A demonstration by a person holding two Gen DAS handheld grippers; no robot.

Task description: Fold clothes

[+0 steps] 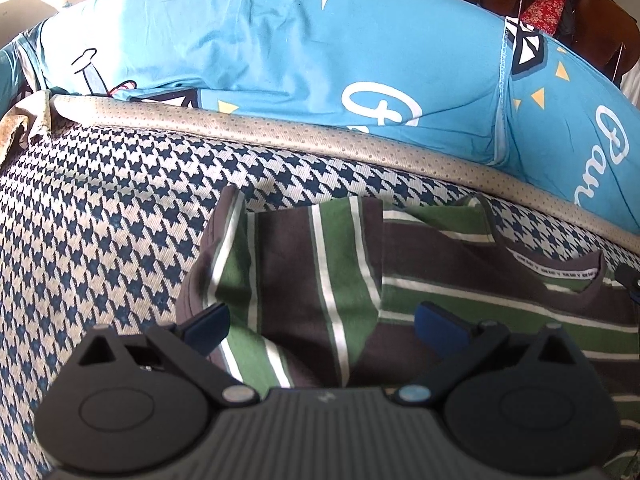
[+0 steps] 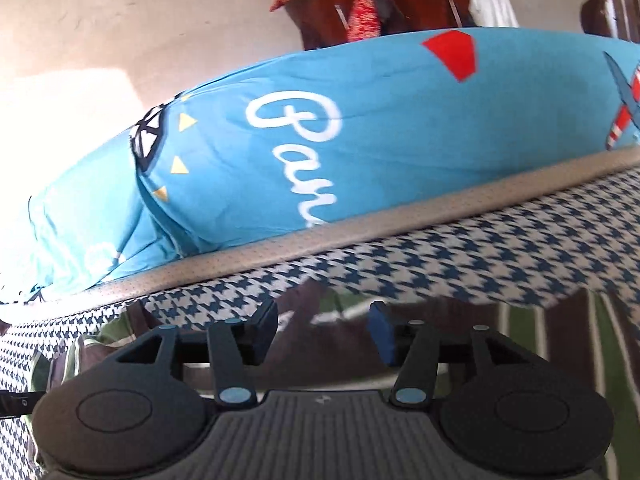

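The left gripper (image 1: 322,320) is hovering released over the folded sleeve of the striped shirt (image 1: 460,276). The right gripper (image 2: 323,328) is hanging unclenched above the shirt's blurred edge. The shirt is lying on the houndstooth cover (image 1: 100,208), with a blue printed blanket (image 1: 280,40) bunching beyond.

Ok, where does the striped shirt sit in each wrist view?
Left wrist: striped shirt fills centre and lower right, sleeve folded over, lying on the houndstooth cover.
Right wrist: striped shirt blurred along the bottom, behind the tool's fingers, mostly right.
Shared landmark: the blue bedding with white script beyond the tan border.
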